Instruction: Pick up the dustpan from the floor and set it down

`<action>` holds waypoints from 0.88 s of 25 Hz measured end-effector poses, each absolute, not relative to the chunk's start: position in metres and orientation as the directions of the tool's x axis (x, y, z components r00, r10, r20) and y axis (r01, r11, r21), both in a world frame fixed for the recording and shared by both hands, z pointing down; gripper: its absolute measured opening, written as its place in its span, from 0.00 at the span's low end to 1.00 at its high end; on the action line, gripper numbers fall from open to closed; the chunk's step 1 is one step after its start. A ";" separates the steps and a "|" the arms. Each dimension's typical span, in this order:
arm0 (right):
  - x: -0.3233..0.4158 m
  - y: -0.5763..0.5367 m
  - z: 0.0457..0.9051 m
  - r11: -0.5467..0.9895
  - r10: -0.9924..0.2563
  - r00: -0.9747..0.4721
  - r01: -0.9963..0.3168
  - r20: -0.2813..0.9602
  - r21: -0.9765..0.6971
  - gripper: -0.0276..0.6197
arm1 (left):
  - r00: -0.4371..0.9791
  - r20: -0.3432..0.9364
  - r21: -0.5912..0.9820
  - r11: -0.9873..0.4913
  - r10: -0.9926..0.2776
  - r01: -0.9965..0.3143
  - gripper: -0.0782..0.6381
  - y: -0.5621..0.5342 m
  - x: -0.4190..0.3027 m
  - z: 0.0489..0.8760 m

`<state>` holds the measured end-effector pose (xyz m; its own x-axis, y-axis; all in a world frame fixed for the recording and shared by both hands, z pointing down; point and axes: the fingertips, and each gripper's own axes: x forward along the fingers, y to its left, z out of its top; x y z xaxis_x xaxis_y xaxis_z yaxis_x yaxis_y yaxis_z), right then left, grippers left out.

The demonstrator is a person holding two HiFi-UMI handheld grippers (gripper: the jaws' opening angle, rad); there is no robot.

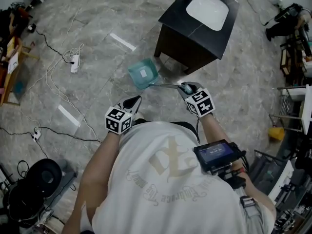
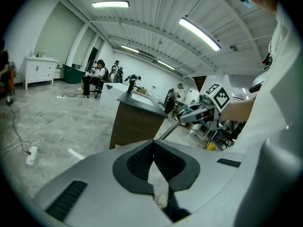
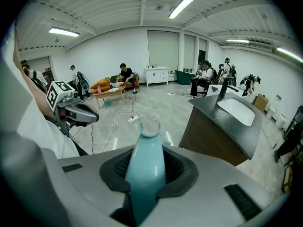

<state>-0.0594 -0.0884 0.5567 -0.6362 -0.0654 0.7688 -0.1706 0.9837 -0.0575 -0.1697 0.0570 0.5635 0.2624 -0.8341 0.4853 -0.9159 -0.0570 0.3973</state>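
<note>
Floor [image 1: 97, 13]: grey stone, cables everywhere, dark sink cabinet [image 1: 195, 30] ahead
Right gripper [image 1: 187, 87]: clamped on the dustpan [image 1: 144, 73] handle, teal pan just beside the cabinet
Left gripper [image 1: 135, 101]: jaws closed, holding nothing

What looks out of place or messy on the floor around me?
A white power strip with its tangled cord sprawls loose across the open floor, a likely trip hazard. Nothing looks spilled or broken.

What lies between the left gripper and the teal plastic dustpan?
Nothing: in the head view only bare grey stone floor shows between the left gripper and the teal plastic dustpan.
</note>
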 end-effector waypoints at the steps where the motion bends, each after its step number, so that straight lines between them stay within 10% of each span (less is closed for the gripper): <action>1: -0.062 -0.087 0.557 0.984 -0.067 -0.633 -0.171 0.771 -0.055 0.19 | 0.262 0.486 0.399 -0.055 -0.834 -0.915 0.12 0.059 -0.172 0.564; 22: -0.109 -0.068 0.573 0.992 -0.074 -0.564 -0.123 0.823 0.005 0.19 | 0.169 0.484 0.431 0.066 -0.858 -0.900 0.12 0.104 -0.232 0.575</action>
